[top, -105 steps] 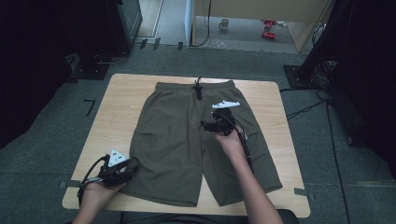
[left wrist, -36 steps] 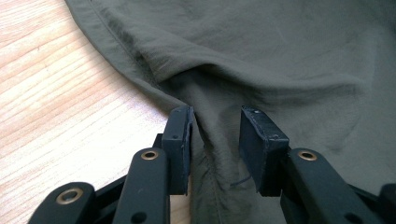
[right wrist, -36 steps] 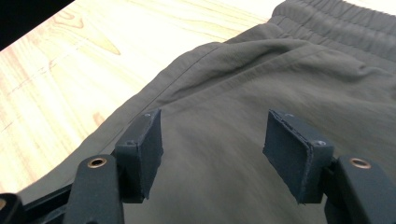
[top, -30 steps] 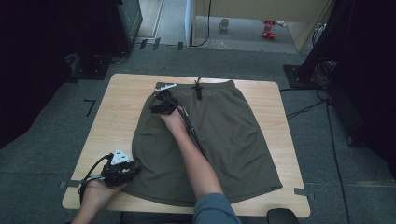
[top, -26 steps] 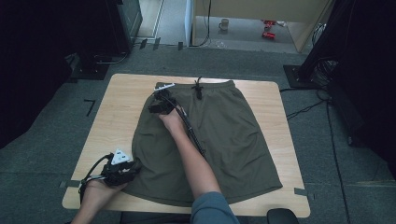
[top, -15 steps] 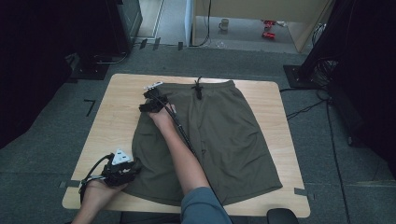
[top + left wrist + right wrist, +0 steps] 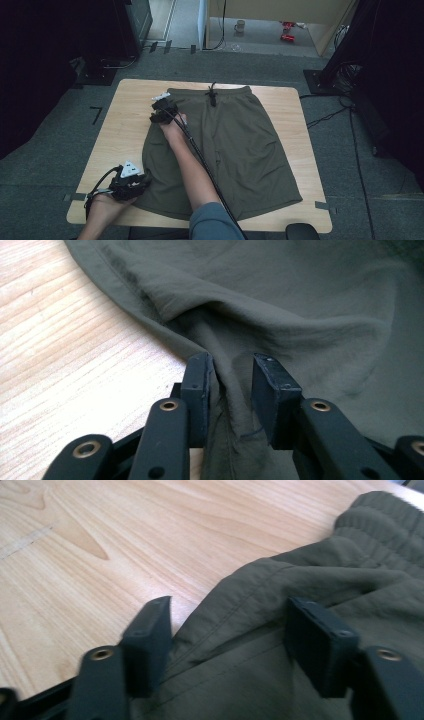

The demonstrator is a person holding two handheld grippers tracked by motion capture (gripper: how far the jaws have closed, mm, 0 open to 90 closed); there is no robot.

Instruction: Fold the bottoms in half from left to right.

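Shorts lay on the surface; the right hand-held gripper had crossed to their left waist corner, jaws apart, while the left hand-held gripper stayed clamped on the hem.

Left gripper: black body, grey three-cornered plate on top, black cable looping off its near side. Own view: two black jaws ending in flat rectangular pads, brass-coloured rivets at the linkage joints, small screw heads in the pad faces.

Right gripper: black, pale plate on top, long black cable running along the forearm. Same rectangular pads and brass rivets (this view slightly blurred).

Right arm: grey-blue sleeve, forearm bare.
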